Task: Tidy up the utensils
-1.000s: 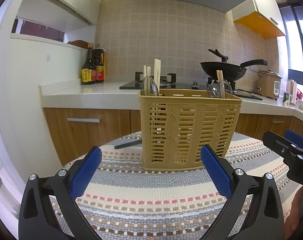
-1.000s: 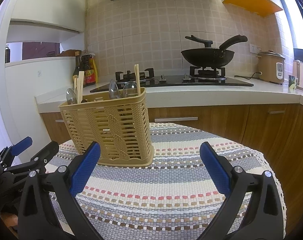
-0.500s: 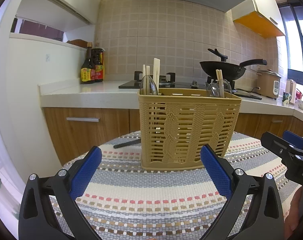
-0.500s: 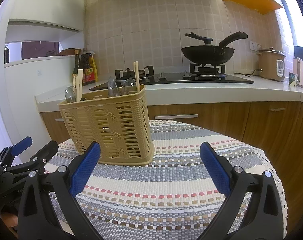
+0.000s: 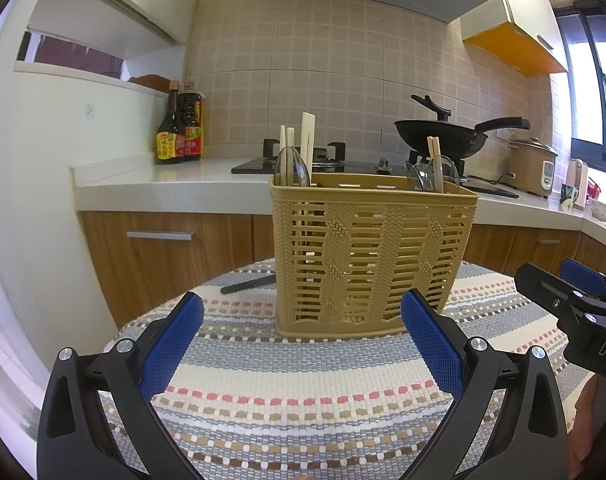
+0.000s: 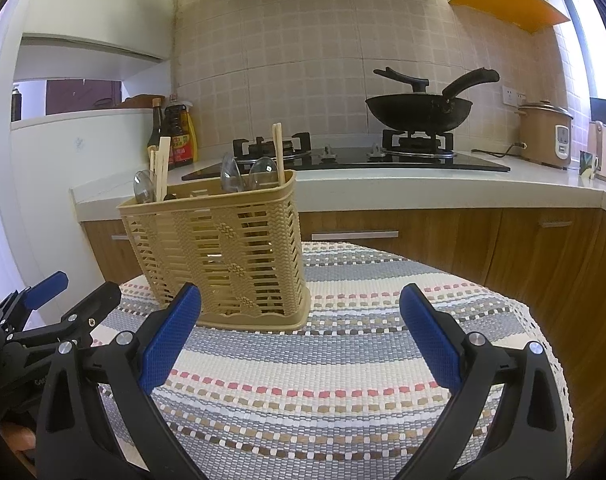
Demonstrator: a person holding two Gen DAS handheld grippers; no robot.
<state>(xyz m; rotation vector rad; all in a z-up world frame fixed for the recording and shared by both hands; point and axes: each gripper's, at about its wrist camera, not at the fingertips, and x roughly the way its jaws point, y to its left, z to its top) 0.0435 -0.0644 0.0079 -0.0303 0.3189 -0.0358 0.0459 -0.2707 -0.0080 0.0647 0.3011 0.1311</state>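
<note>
Kitchen scene, round table with striped woven cloth [image 5: 303,392] in front of a white counter [image 5: 151,184] and wood cabinets. Far left on the counter, two sauce bottles [image 5: 179,128] against the tiled wall. Next, on the cloth, a dark stick-like utensil [image 5: 247,284] lies flat, its right end hidden behind the basket's left side; cannot tell what it is.

Left gripper [image 5: 303,336] is low over the cloth, blue pads [image 5: 171,344] spread wide, nothing between them. Tan plastic utensil basket [image 5: 367,256] stands upright on the cloth straight ahead of it, beyond the fingertips, not touched. Basket's left compartment holds chopsticks [image 5: 307,144] and a clear spoon [image 5: 291,168]; right compartment holds more chopsticks [image 5: 435,160] and clear spoons [image 5: 423,174], all standing up above the rim.

Behind it, gas hob with a black wok [image 5: 443,140], then a rice cooker [image 5: 533,166] on the right counter.

Right gripper [image 6: 301,334] also low over the cloth, pads [image 6: 431,340] spread wide and empty; the basket [image 6: 223,248] sits ahead-left of it, near its left pad, no contact seen. Right gripper's fingers show at the right edge of the left wrist view, beside the basket.
</note>
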